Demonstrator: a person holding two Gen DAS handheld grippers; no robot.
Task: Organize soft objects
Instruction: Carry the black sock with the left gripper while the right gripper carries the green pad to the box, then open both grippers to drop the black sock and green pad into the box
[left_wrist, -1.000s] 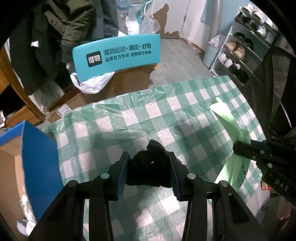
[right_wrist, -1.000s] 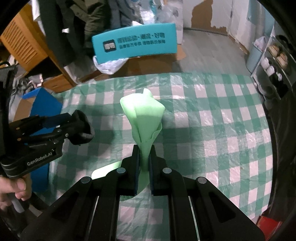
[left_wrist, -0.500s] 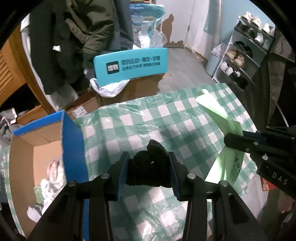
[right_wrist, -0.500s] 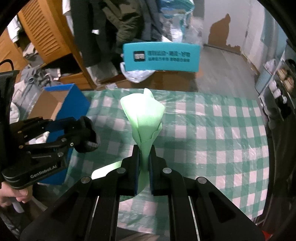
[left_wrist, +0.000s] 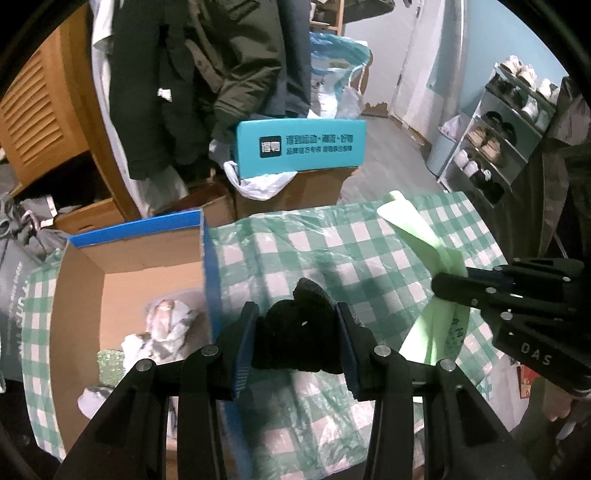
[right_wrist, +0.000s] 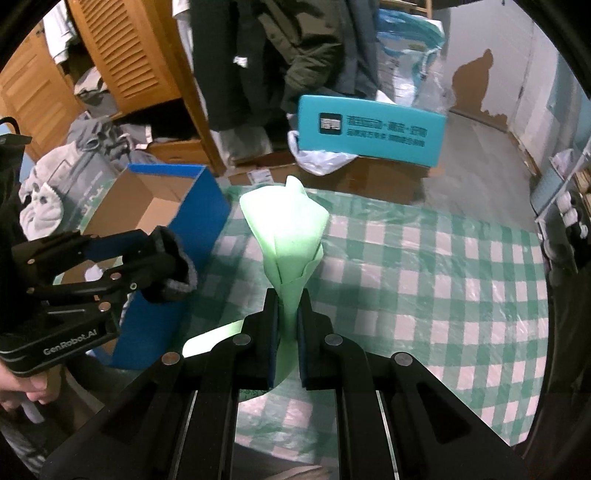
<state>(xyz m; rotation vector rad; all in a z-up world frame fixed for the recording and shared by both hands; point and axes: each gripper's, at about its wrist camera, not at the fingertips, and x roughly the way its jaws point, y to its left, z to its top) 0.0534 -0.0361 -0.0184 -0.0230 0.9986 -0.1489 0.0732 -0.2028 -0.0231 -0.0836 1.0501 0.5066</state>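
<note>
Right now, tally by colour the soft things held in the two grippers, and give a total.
Black: 1, the black knit item in the left gripper.
Light green: 1, the green cloth in the right gripper.
Total: 2.

Two grippers: left gripper (left_wrist: 297, 332) near, right gripper (right_wrist: 286, 317) near. One black knit bundle (left_wrist: 299, 332). One light green cloth (right_wrist: 286, 236). One open blue-edged cardboard box (left_wrist: 147, 266), left. One teal sign (left_wrist: 299, 146), far. One checked tablecloth (right_wrist: 424, 266).
</note>
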